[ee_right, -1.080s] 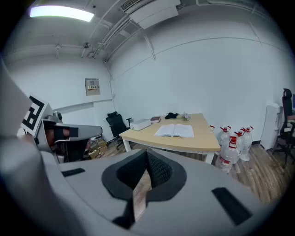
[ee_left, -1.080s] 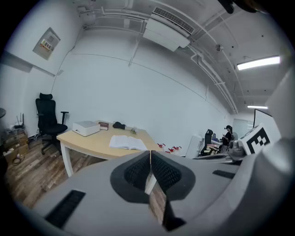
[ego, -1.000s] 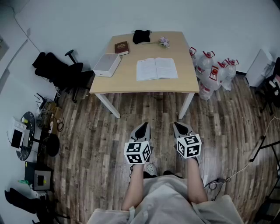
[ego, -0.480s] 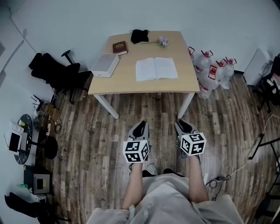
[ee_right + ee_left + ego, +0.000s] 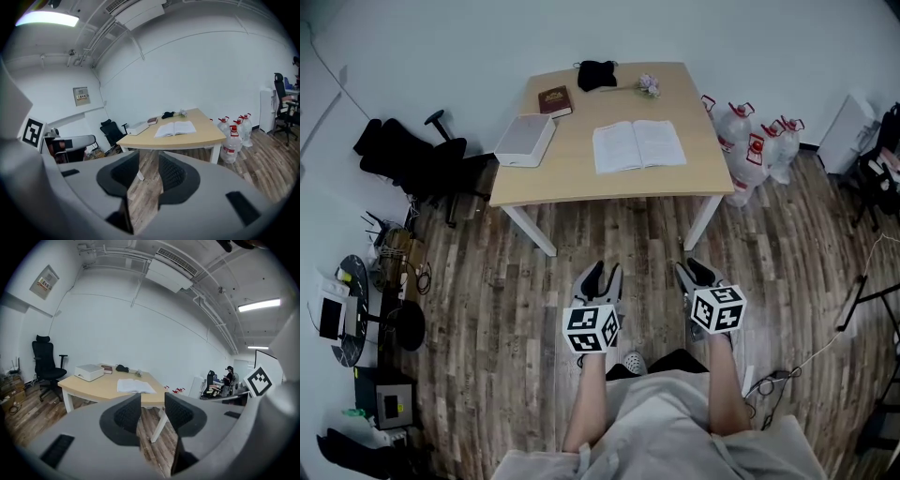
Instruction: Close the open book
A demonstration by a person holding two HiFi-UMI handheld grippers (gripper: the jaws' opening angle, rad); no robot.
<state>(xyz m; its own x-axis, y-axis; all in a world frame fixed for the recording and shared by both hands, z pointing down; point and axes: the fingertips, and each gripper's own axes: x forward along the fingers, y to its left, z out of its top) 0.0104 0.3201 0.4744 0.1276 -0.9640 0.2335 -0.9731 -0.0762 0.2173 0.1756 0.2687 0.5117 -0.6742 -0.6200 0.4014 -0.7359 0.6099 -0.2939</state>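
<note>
Bright ceiling strip light (image 5: 261, 304); soft shadows; fisheye-warped, dark edges

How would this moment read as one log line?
stage: before reach | left gripper: empty, jaws just opening | right gripper: empty, jaws just opening | open book: untouched on table

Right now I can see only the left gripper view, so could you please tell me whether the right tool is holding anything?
Observer: No. The right tool is open with nothing between its jaws, which have just been opening, like those of the left tool.
Operator: Thank you. How close are we to the open book?
Observer: Not close. In the head view both tools hang over the wooden floor, well short of the table. The open book lies near the table's middle.
Operator: Is there anything underfoot?
Observer: Yes, a cable lies on the floor by the person's right side.
</note>
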